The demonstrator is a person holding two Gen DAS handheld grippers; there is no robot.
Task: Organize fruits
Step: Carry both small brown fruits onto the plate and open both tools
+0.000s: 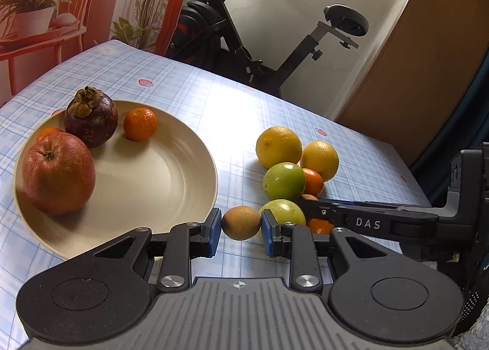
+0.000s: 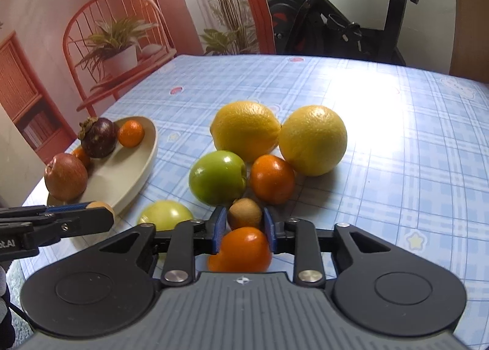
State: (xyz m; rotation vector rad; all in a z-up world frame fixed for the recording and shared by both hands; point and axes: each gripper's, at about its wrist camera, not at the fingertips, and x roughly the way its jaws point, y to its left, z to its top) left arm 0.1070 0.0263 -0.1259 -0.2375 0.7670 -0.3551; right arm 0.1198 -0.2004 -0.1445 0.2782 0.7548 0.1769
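Note:
My left gripper (image 1: pixel 241 218) is shut on a small brown kiwi (image 1: pixel 241 223) just off the near rim of the cream plate (image 1: pixel 171 185). The plate holds a red apple (image 1: pixel 58 172), a dark mangosteen (image 1: pixel 91 120) and a tangerine (image 1: pixel 140 123); a second orange fruit is half hidden behind the apple. My right gripper (image 2: pixel 244 213) is shut on another small kiwi (image 2: pixel 244 212) at the near side of the loose pile, above an orange fruit (image 2: pixel 240 249). The pile has two yellow citrus (image 2: pixel 246 130), two green apples (image 2: pixel 217 177) and a tangerine (image 2: pixel 272 178).
The table carries a blue plaid cloth (image 2: pixel 397 166); its far edge and right edge lie close behind the pile. An exercise bike (image 1: pixel 244 29) stands beyond the table. The left gripper's fingers (image 2: pixel 76 218) reach in beside the plate's near end.

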